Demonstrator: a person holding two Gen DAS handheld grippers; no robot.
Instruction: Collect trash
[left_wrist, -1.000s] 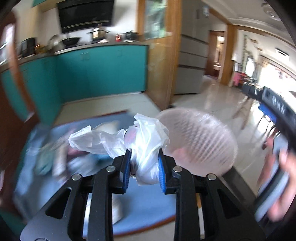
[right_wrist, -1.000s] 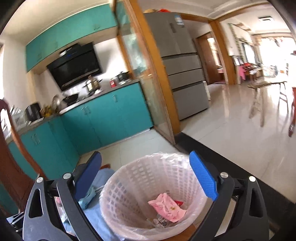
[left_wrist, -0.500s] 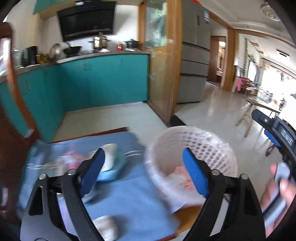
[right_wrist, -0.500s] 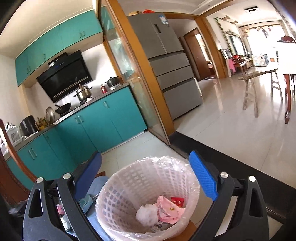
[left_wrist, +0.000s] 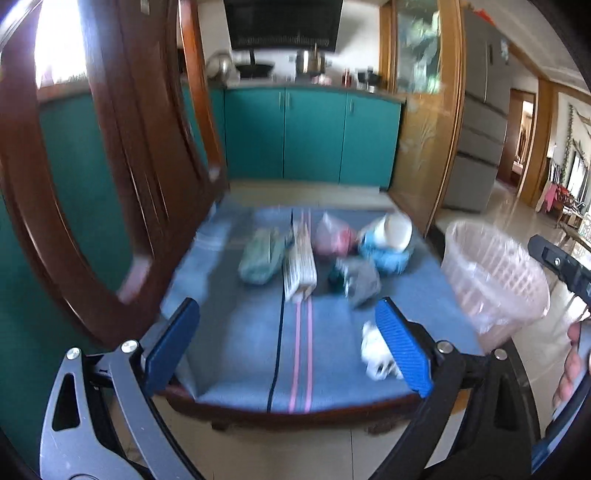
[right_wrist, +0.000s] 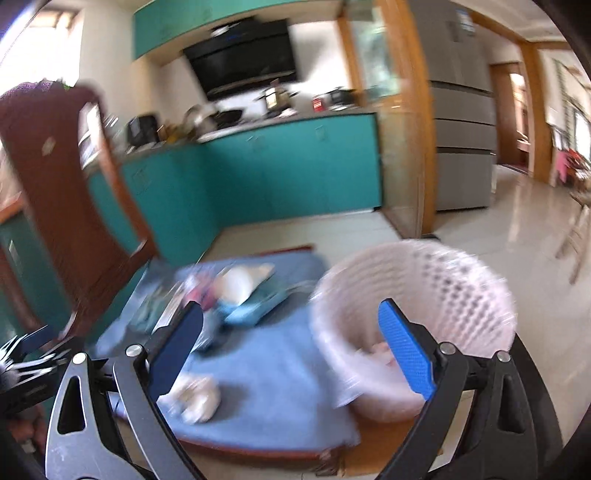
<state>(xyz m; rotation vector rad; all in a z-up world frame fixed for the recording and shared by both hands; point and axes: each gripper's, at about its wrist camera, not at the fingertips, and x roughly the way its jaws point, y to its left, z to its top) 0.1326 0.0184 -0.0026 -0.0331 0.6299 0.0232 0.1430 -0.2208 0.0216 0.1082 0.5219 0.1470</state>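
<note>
Several pieces of trash lie on the blue cloth of a low table: a teal packet, a striped packet, a pink bag, a white cup and a crumpled white scrap. A lined pink basket stands at the table's right end. My left gripper hovers over the table's near edge with its jaws opening and nothing between them. My right gripper is open and empty, with the basket ahead to the right and the white scrap by its left finger.
A dark wooden chair back rises close on the left of the table. Teal kitchen cabinets stand behind, with a glass door and a grey fridge to the right. Tiled floor runs around the table.
My left gripper let go of the white plastic bag, which now lies in the basket, opened wide and swung left over the table. The right gripper also swung left, still open.
</note>
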